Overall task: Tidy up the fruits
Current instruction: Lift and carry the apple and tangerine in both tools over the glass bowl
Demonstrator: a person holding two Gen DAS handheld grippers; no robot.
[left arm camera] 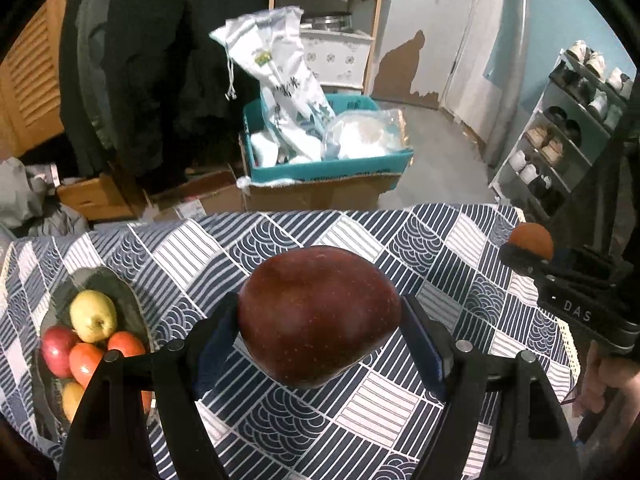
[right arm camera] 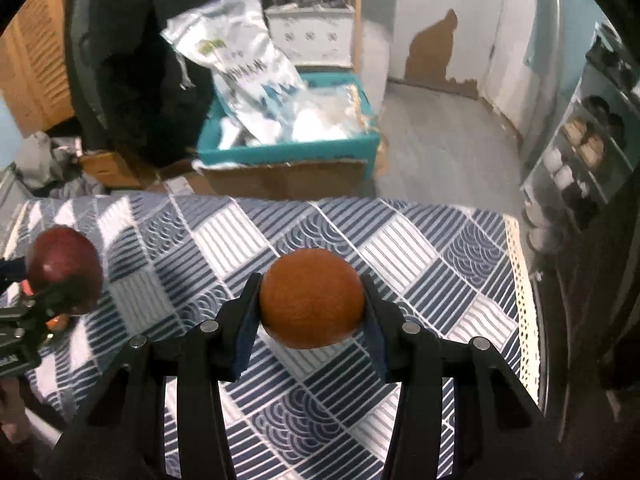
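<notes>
My left gripper (left arm camera: 320,320) is shut on a dark red apple (left arm camera: 320,316), held above the patterned tablecloth (left arm camera: 400,240). My right gripper (right arm camera: 312,300) is shut on an orange (right arm camera: 312,298), also lifted off the cloth. In the left wrist view the orange (left arm camera: 531,240) and the right gripper (left arm camera: 524,254) show at the right edge. In the right wrist view the red apple (right arm camera: 64,264) in the left gripper appears at the far left. A dark plate (left arm camera: 116,280) at the table's left holds a yellow apple (left arm camera: 93,315), a red apple (left arm camera: 58,350) and several orange fruits (left arm camera: 86,362).
Beyond the table's far edge stands a teal box (left arm camera: 332,168) with white bags on a cardboard box (left arm camera: 320,194). A shoe rack (left arm camera: 568,132) stands at the right. A hand (left arm camera: 604,384) grips the right tool at the right edge.
</notes>
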